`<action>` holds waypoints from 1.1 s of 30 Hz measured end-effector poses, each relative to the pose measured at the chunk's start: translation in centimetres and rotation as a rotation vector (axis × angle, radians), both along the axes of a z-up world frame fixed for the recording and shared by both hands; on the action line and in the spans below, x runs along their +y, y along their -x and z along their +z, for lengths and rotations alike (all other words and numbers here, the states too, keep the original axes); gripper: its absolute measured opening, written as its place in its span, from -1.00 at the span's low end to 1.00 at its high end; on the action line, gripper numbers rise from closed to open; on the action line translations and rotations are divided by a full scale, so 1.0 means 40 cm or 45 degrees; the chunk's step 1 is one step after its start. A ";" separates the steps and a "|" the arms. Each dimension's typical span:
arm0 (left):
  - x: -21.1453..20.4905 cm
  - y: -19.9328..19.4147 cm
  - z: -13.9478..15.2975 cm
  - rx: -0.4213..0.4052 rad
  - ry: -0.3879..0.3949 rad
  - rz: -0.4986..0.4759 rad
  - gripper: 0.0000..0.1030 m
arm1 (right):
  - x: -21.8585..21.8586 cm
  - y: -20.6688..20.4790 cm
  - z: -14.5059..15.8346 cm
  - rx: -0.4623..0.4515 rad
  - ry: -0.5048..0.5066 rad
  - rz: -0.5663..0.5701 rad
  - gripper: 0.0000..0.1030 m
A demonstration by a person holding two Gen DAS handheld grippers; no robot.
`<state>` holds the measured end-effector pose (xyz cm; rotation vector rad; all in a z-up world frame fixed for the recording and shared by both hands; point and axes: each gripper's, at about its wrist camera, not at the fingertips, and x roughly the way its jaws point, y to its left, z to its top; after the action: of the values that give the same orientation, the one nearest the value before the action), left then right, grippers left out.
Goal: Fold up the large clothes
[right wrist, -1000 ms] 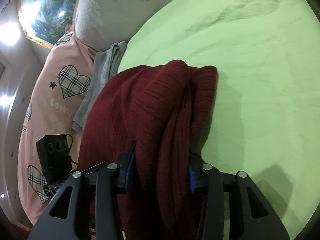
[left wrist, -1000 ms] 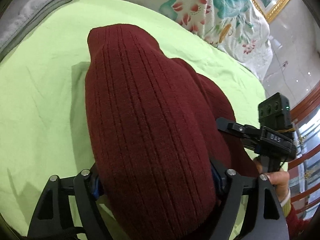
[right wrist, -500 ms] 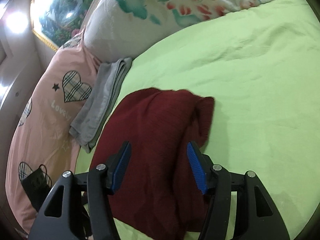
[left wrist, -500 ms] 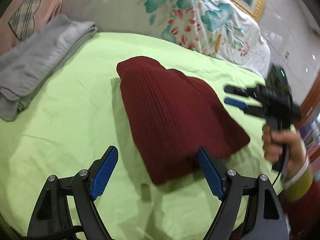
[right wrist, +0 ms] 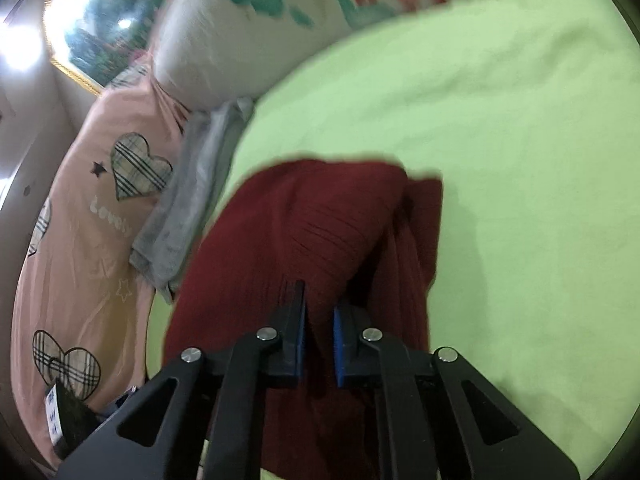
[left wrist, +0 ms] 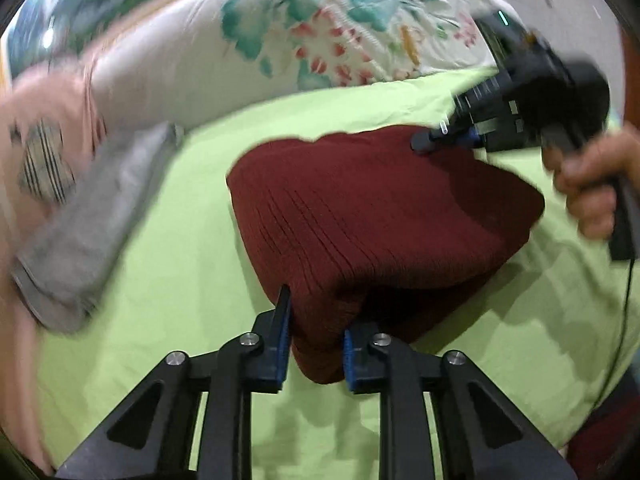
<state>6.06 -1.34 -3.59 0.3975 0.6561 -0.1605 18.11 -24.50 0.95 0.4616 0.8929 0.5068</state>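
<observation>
A folded dark red knit sweater [left wrist: 372, 216] lies on the green bed sheet [left wrist: 172, 276]. My left gripper [left wrist: 316, 332] is shut on the sweater's near corner, with the knit bunched between the blue pads. My right gripper [right wrist: 319, 320] is shut on another edge of the same sweater [right wrist: 304, 224]. The right gripper also shows in the left wrist view [left wrist: 444, 140], at the sweater's far right edge, held by a hand. Both views are motion blurred.
A folded grey garment [left wrist: 100, 216] lies at the sheet's left edge, also seen in the right wrist view [right wrist: 188, 200]. A floral pillow [left wrist: 320, 40] and a pink heart-print cover [right wrist: 88, 216] border the bed. Open green sheet [right wrist: 520, 160] lies right of the sweater.
Half a second ago both grippers were open, just clear of the sweater as it lay on the sheet. Now both have closed on its edges again, and the cameras are moving.
</observation>
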 end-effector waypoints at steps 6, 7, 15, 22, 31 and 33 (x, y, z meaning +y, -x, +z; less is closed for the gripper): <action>-0.079 0.021 -0.058 -0.036 -0.235 -0.082 -0.69 | -0.034 -0.012 -0.019 0.035 0.113 -0.013 -0.79; -0.080 0.018 -0.069 -0.028 -0.237 -0.082 -0.68 | -0.034 -0.021 -0.045 0.066 0.106 -0.012 -0.79; 0.004 0.045 -0.011 0.116 0.021 -0.127 -0.41 | -0.054 0.003 -0.026 0.060 0.075 -0.076 -0.63; 0.117 0.006 0.134 0.112 0.480 -0.202 -0.41 | -0.015 0.045 0.074 -0.065 -0.050 -0.035 -0.63; 0.092 -0.174 0.067 0.366 0.742 -0.330 -0.57 | 0.106 -0.079 0.014 0.023 -0.043 0.051 -0.63; 0.075 -0.188 0.015 0.411 0.675 -0.312 -0.66 | 0.108 -0.105 -0.017 0.060 0.023 0.045 -0.68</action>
<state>13.57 1.68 -2.98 -0.0655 0.8490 -0.6266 22.31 -20.19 0.26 0.4438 0.9516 0.5217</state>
